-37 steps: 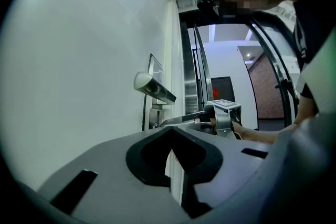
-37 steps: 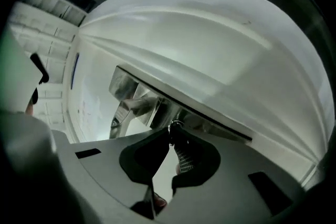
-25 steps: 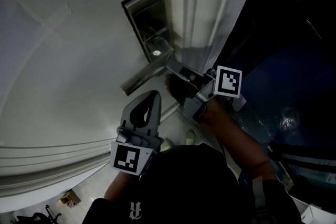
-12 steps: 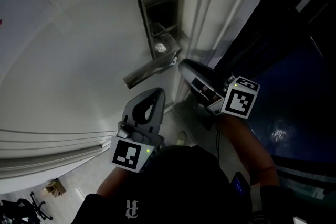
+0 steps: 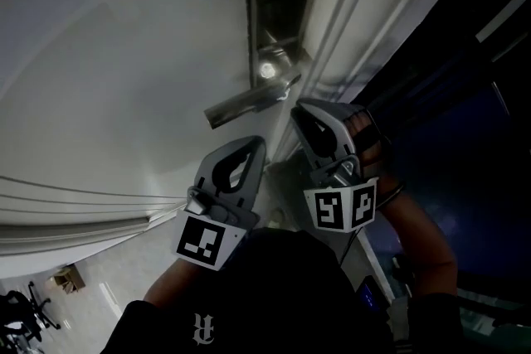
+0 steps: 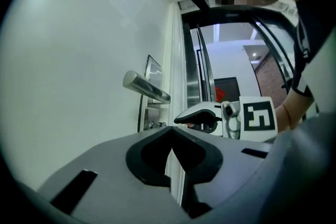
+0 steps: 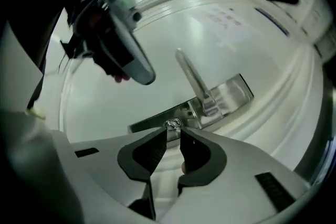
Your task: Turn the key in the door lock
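My right claw (image 7: 174, 135) is narrowed to a slim gap and empty. Its tips are lined up just short of the key (image 7: 172, 124), which sits in the lock plate (image 5: 279, 8) by the lever handle (image 5: 241, 104) — aimed, I judge, to pinch and turn it. My left claw (image 6: 171, 130) hangs lower, jaws together on nothing — 1 claw should do.

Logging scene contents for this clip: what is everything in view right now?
white door: one, white, left and centre
silver metal lock plate: one, silver, by the door's edge
silver lever handle: one, silver, on the plate
small silver key: one, silver, in the plate
left hand-held gripper: one, grey, jaws together, below the handle
right hand-held gripper: one, grey, jaws slightly apart, lined up on the key
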A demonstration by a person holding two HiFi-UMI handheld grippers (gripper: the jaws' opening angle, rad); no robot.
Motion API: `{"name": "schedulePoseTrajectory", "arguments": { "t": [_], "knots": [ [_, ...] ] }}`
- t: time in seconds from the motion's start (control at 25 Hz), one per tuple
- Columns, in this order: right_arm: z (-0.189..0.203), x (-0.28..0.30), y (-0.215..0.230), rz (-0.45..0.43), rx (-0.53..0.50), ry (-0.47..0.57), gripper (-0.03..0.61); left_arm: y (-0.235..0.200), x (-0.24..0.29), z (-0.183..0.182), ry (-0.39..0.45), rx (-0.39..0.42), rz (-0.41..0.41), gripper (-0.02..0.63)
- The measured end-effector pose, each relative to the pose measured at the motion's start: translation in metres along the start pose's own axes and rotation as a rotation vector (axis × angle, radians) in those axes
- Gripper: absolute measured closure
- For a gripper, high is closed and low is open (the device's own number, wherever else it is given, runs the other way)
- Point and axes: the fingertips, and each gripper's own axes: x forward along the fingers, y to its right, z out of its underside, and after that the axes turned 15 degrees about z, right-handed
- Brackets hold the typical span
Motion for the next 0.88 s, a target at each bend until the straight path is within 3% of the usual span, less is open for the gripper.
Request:
{"name": "schedulePoseTrajectory", "arguments": {
  "t": [0.12, 0.32, 0.64, 0.88],
  "knots": [
    [-0.003, 0.004, -0.004, 0.059, -0.251, 0.050, 0.517, 0.000, -0.003, 0.000, 0.007, -0.001, -0.010, 0.607],
    [-0.007, 0.013, -0.008, 0.100, -0.452, 0.092, 0.514, -0.002, -0.008, -0.002, 0.016, -0.003, -0.015, 0.607],
    [0.001, 0.034, -0.017, 0.130, -0.607, 0.056, 0.505, -0.006, -0.013, -0.003, 0.027, -0.014, -0.002, 0.606],
    [-0.004, 0.040, -0.016, 0.172, -0.631, 0.055, 0.523, -0.009, -0.013, -0.001, 0.019, -0.019, 0.012, 0.607]
  ]
}}
